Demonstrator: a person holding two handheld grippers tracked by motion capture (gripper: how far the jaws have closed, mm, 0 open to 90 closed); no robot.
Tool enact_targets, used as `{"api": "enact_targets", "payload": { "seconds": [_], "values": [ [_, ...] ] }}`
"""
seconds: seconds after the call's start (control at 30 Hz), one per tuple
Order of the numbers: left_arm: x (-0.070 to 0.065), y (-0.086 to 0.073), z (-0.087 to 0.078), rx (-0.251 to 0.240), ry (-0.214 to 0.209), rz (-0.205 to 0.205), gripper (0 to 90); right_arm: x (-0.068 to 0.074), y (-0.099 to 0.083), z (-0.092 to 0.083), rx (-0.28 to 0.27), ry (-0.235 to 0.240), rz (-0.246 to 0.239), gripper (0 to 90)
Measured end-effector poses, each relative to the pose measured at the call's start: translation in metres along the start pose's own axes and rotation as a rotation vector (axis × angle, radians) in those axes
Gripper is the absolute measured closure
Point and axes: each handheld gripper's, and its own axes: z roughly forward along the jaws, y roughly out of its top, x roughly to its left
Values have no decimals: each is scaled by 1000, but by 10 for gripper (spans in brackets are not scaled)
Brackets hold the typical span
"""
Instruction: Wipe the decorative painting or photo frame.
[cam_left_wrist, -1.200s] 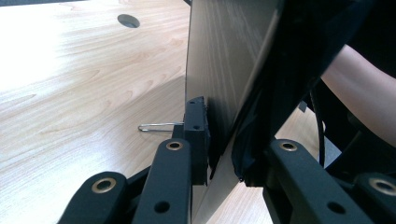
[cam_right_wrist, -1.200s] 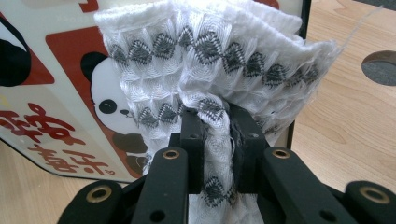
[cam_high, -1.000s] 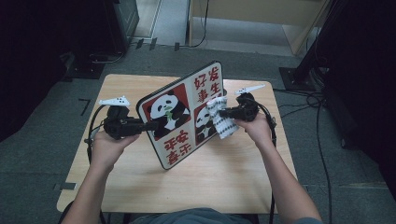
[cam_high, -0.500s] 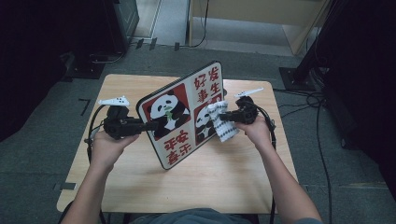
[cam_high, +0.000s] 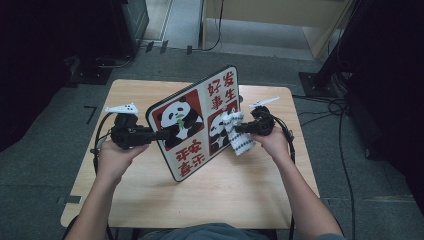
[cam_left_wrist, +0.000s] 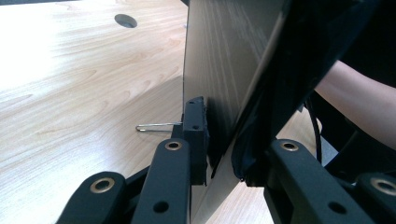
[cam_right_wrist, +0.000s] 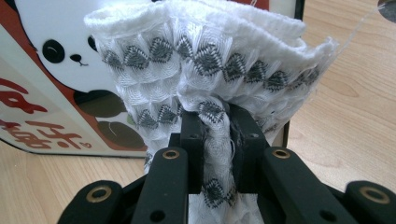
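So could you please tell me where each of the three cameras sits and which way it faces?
High view: above the person's side, looking forward and down on the table; both forearms, left tool, right tool.
Left gripper view: on the left tool, looking along its jaws clamped on the panda board's edge; an arm behind.
Right gripper view: on the right tool, facing the cloth it grips against the board's printed face.
Shared: all show the board and table.

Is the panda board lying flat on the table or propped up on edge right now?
Up on edge, tilted. The panda board rests its lower edge on the table, and the left claw is clamped on its side edge.
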Motion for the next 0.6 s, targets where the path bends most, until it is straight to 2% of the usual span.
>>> {"api": "enact_targets", "payload": {
  "seconds": [0.17,0.37,0.6],
  "values": [
    [0,0,0,-2,0,0,766,-2,-3,3,0,-1,6,784],
    [0,0,0,0,-1,3,766,-3,-10,9,10,-11,-16,783],
    [-1,0,0,2,-3,4,764,-7,-15,17,49,-4,-3,780]
  ]
}}
